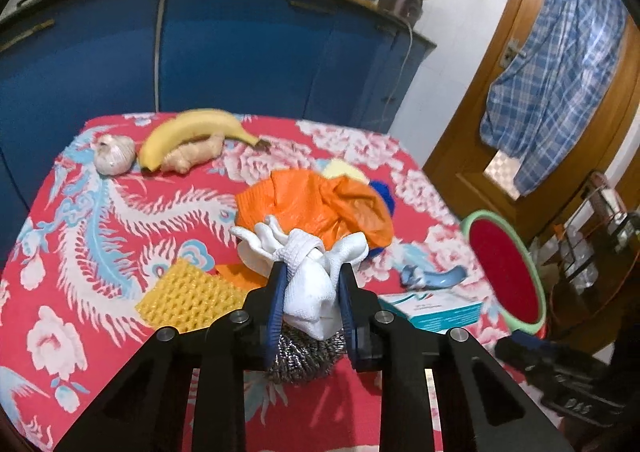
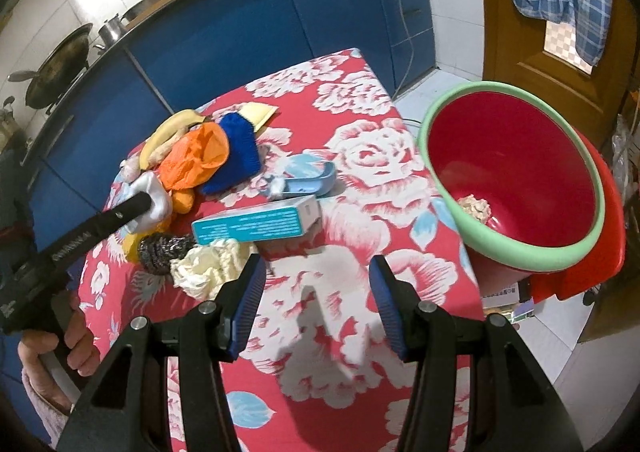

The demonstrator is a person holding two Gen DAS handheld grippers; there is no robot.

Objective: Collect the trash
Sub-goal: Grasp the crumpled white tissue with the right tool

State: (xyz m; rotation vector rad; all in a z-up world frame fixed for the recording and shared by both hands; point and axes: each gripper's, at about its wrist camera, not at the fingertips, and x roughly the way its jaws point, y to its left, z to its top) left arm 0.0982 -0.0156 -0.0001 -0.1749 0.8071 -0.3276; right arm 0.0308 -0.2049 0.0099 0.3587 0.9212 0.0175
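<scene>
My left gripper [image 1: 313,272] is shut on a crumpled white glove [image 1: 308,272] and holds it just above a steel wool scourer [image 1: 306,356] on the red floral table. The glove also shows in the right wrist view [image 2: 154,198], pinched at the left gripper's tip. My right gripper [image 2: 316,272] is open and empty over the table's near part. A crumpled cream tissue [image 2: 208,264] lies just left of its left finger. A red basin with a green rim [image 2: 516,176] stands off the table's right edge, with a tissue wad [image 2: 474,208] inside.
On the table lie an orange bag [image 1: 316,204], a blue knitted cloth [image 2: 238,152], a yellow sponge cloth [image 1: 188,300], a teal box [image 2: 256,222], a blue scoop [image 2: 308,174], a banana [image 1: 192,132], ginger [image 1: 192,156] and garlic [image 1: 114,156]. Blue cabinets stand behind.
</scene>
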